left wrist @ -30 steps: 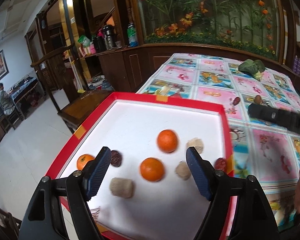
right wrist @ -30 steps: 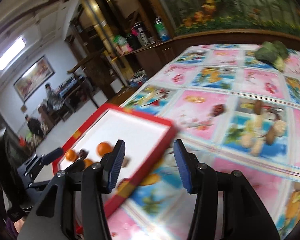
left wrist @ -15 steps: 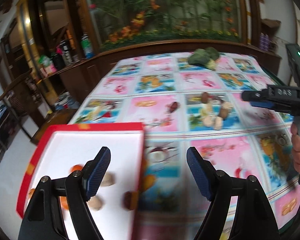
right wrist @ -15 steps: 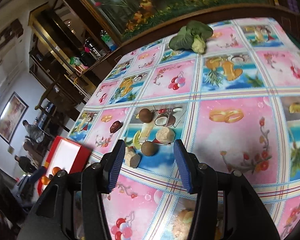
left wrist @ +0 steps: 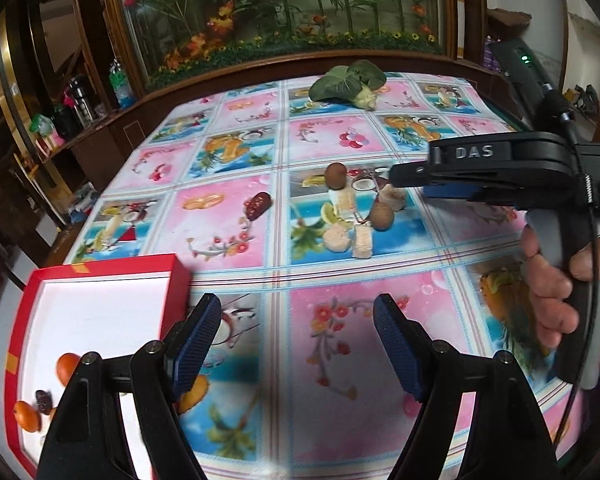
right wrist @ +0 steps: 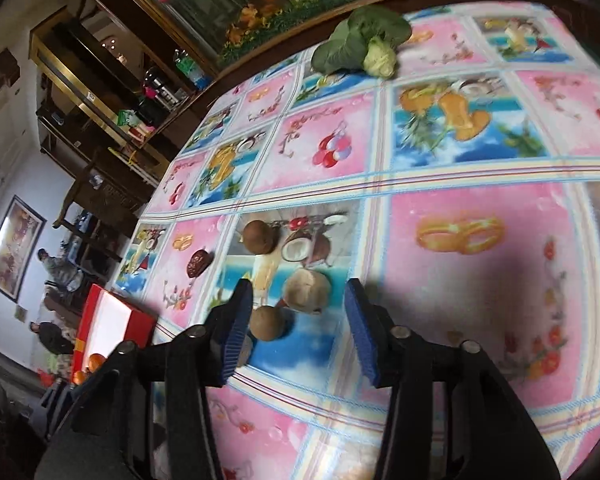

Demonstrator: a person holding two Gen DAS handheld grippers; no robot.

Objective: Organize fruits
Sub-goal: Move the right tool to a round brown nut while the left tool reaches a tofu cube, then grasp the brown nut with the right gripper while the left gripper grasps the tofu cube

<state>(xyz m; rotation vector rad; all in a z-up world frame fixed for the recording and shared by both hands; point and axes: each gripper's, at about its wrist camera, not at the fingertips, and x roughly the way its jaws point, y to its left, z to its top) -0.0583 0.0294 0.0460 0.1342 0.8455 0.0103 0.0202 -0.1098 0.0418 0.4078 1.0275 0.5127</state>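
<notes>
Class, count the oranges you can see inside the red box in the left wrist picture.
2: one orange beside the left finger's arm, another orange nearer the box's front-left edge. More may hide behind the left gripper.

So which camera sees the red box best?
The left wrist view. There the red box sits close at lower left, its white inside and the oranges in it showing, though the left gripper covers one part. The right wrist view shows the box small and far off at the left edge.

Both wrist views face the tablecloth (left wrist: 340, 320); the right nearer.
</notes>
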